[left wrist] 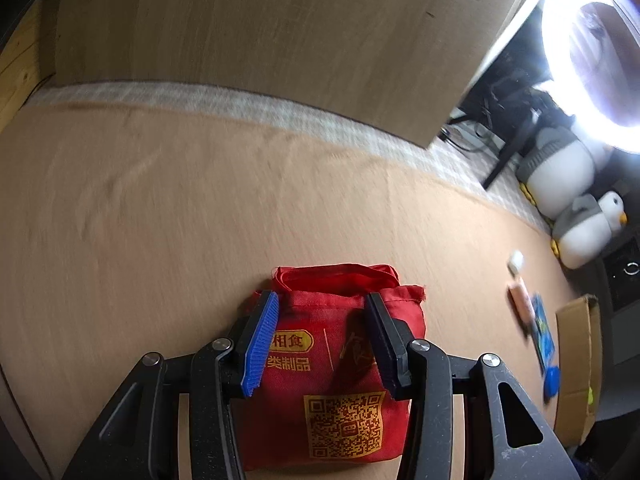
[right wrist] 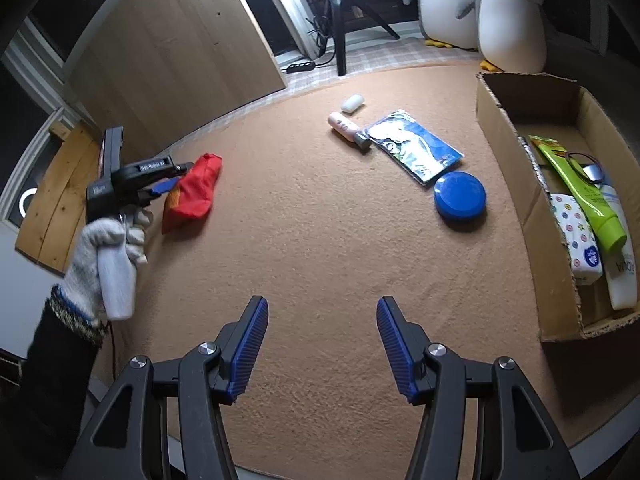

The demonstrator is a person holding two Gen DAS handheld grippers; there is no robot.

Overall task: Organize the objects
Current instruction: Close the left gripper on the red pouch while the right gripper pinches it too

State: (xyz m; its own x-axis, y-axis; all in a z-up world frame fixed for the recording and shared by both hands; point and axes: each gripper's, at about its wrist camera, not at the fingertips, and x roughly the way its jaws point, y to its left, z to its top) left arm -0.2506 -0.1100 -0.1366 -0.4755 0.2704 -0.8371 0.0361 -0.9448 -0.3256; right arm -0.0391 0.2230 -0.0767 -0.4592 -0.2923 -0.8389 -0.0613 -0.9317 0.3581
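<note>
Left gripper (left wrist: 322,336) sits wide open over the red bag (left wrist: 344,364), jaws straddling its top corners without pinching the fabric. Bag lies on the tan carpet (left wrist: 160,200), mouth pointing away from the gripper, long axis roughly along the fingers. Right gripper (right wrist: 322,344) is open too, holding nothing, hovering over bare carpet. Cardboard box (right wrist: 516,152) is far right, well apart from the bag. Left is clearly nearer; closing should catch the bag's upper edge.

Tan carpet (right wrist: 320,260) carries red bag (right wrist: 192,192), blue disc (right wrist: 460,196), cardboard box (right wrist: 508,152).
</note>
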